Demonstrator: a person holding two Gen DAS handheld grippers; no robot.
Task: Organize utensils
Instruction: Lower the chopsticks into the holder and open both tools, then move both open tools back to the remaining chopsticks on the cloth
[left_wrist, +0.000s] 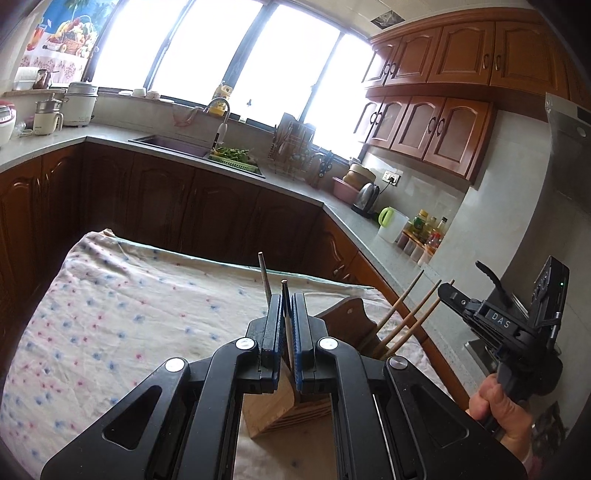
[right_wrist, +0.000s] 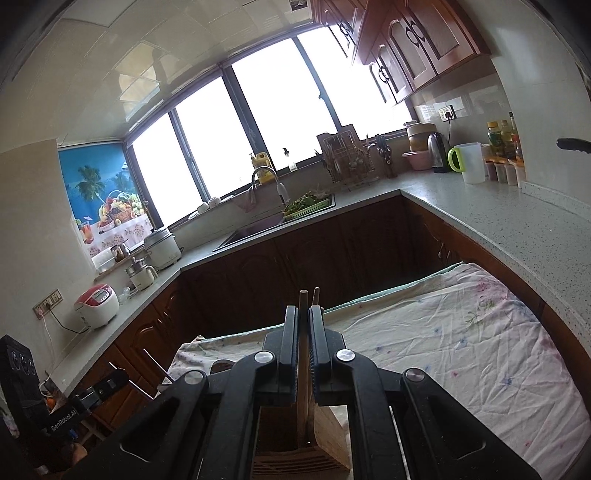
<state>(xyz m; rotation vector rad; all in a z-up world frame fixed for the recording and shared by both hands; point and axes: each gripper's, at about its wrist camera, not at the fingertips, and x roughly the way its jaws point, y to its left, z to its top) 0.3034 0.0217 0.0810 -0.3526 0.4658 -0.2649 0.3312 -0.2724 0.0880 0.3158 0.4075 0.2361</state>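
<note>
A wooden utensil holder (left_wrist: 273, 406) stands on a cloth-covered table (left_wrist: 110, 314), right below both grippers; it also shows in the right wrist view (right_wrist: 325, 435). My left gripper (left_wrist: 286, 299) is shut on a thin metal chopstick (left_wrist: 285, 306) that points up; a second metal chopstick (left_wrist: 264, 277) stands just left of the fingers. Wooden chopsticks (left_wrist: 406, 314) lean out of the holder at the right. My right gripper (right_wrist: 303, 310) is shut on a wooden chopstick (right_wrist: 303, 354) that reaches down into the holder. The right gripper also shows in the left wrist view (left_wrist: 452, 290), held by a hand.
The kitchen counter (right_wrist: 498, 221) wraps around the table, with a sink (left_wrist: 173, 144), a dish rack (left_wrist: 291, 147), a kettle (left_wrist: 367, 197), a jug (right_wrist: 471, 162) and bottles (left_wrist: 428, 229). A rice cooker (right_wrist: 96, 304) stands on the left counter.
</note>
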